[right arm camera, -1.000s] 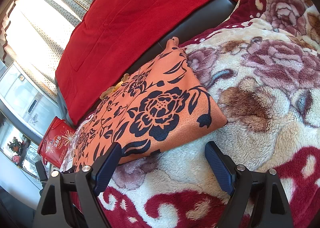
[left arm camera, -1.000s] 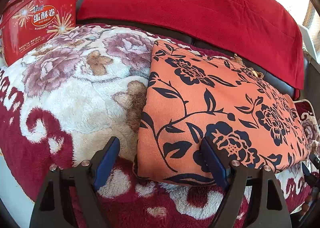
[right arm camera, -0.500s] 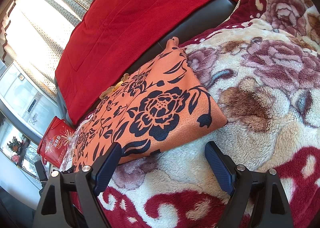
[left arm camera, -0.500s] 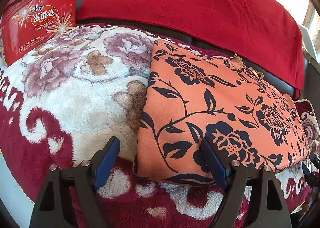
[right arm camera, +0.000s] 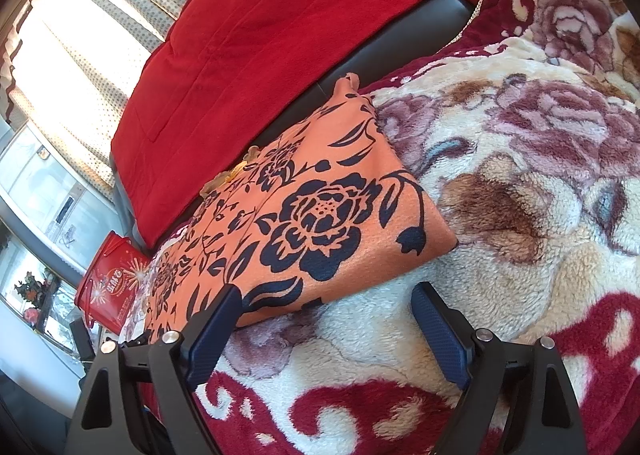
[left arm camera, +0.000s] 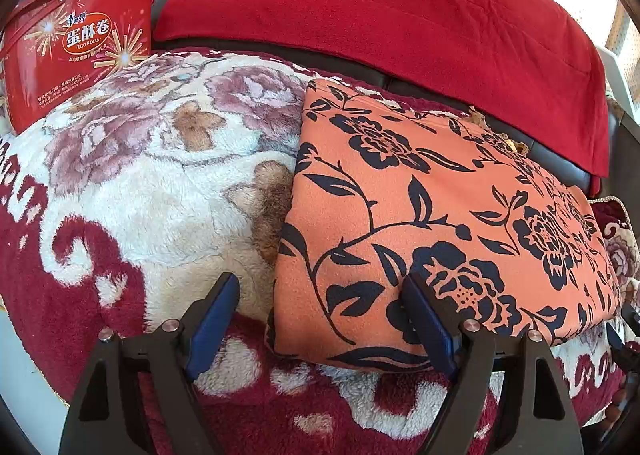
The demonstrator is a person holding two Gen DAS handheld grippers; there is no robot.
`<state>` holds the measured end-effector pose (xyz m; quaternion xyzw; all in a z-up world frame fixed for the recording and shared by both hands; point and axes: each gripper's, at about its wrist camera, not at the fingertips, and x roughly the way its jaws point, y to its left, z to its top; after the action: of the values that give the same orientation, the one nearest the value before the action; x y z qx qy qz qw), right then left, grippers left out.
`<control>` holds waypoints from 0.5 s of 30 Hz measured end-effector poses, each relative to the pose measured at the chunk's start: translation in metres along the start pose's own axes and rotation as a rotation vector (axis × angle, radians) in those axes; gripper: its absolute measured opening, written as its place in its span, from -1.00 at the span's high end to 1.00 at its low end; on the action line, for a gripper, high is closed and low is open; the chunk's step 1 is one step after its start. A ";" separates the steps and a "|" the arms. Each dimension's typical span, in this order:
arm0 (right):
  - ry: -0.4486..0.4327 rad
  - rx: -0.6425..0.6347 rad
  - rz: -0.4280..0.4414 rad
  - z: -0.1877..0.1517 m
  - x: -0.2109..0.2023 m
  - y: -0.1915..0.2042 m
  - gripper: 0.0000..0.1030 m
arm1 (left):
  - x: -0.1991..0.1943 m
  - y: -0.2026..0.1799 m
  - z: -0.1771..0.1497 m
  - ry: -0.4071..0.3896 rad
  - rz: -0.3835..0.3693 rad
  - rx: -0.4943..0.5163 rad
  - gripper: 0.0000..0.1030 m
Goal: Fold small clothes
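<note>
1. Blue-padded jaws of the left gripper (left arm camera: 320,319) stand spread and empty, exactly as a second ago; nothing has shifted, so the next fold is not begun.
2. Its near corner lies between those jaws: the orange floral garment (left arm camera: 432,223), already a flat rectangle on the plush blanket (left arm camera: 140,183).
3. Likewise released, the right gripper (right arm camera: 324,325) frames the garment's opposite near edge, unmoved.
4. Beyond sit a red cloth (left arm camera: 400,15) and a red tin (left arm camera: 80,43).
</note>
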<state>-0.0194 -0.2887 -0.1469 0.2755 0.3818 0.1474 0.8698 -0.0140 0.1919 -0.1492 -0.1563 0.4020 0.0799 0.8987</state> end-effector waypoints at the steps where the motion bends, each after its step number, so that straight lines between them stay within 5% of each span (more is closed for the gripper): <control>1: 0.000 0.001 0.001 0.000 0.000 0.000 -0.73 | 0.000 0.000 0.000 0.000 0.000 0.000 -0.63; 15: -0.001 0.004 0.002 0.000 0.000 0.000 -0.73 | 0.000 0.000 0.000 -0.001 0.001 -0.001 -0.63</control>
<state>-0.0195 -0.2886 -0.1470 0.2779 0.3813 0.1475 0.8693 -0.0140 0.1918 -0.1493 -0.1563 0.4018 0.0807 0.8987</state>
